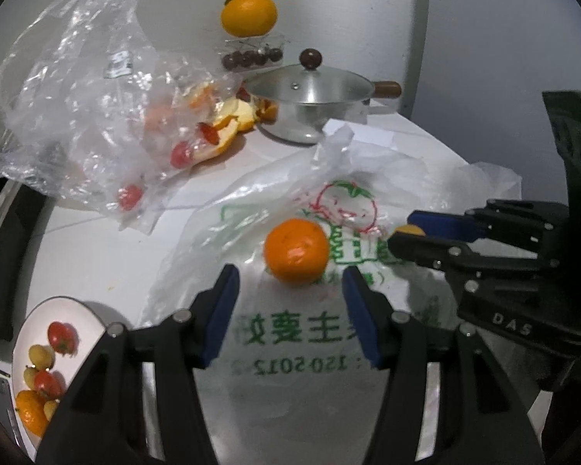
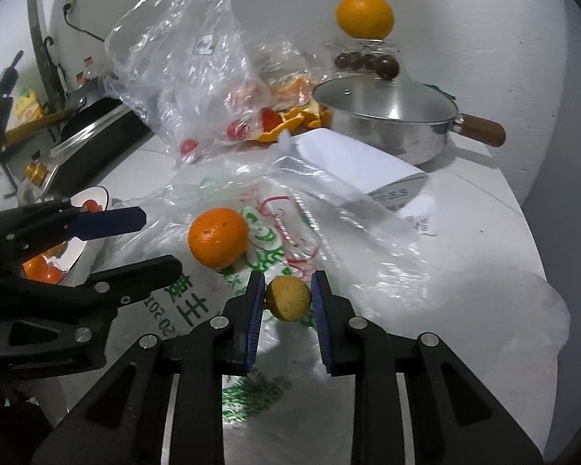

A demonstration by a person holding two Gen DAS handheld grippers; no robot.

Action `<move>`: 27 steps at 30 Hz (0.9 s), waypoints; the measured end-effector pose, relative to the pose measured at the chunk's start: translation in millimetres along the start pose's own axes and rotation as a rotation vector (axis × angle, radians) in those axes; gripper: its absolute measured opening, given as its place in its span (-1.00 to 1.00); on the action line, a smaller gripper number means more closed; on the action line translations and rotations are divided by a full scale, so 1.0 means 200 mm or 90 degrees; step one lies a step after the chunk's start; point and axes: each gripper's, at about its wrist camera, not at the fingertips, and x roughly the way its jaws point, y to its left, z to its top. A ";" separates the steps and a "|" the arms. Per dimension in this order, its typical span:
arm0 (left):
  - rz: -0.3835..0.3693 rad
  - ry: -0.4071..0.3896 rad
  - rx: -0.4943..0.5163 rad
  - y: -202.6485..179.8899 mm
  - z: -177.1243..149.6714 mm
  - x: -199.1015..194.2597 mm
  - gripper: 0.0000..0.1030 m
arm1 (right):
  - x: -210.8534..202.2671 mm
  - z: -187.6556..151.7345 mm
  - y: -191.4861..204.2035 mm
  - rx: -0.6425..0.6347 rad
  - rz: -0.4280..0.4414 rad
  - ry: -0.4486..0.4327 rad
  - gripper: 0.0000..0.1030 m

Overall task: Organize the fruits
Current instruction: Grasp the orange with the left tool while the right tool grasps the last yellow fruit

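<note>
Right claw [image 2: 288, 300] clenched across a small yellow fruit [image 2: 288, 298], light and soft-skinned, held above the printed bag [image 2: 275, 201]. Left claw [image 1: 290, 302] released, just short of the firm, round orange [image 1: 296, 251]; grip its widest girth. Bowl [image 1: 38, 310] beyond.

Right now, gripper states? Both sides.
Left gripper: open, empty, orange ahead of its fingers.
Right gripper: closed on small yellow fruit.

You're working in dim, cool indoor light. Glare streaks the clear plastic bag [image 1: 77, 89] and the pot lid [image 2: 383, 97]. Fisheye bending darkens every corner, and both views look soft and slightly blurred throughout.
</note>
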 end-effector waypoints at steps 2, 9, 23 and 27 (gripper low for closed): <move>0.001 0.000 0.003 -0.02 0.01 0.02 0.10 | 0.00 -0.01 -0.02 0.006 0.000 -0.003 -0.49; 0.006 0.002 0.014 -0.04 0.05 0.10 0.10 | -0.02 -0.03 -0.07 0.016 0.013 -0.009 -0.49; 0.012 0.022 0.002 -0.03 0.07 0.23 -0.11 | -0.03 -0.03 -0.09 0.020 0.023 -0.012 -0.49; 0.000 0.022 0.003 -0.04 0.06 0.22 -0.12 | -0.03 -0.02 -0.09 0.020 0.019 -0.012 -0.49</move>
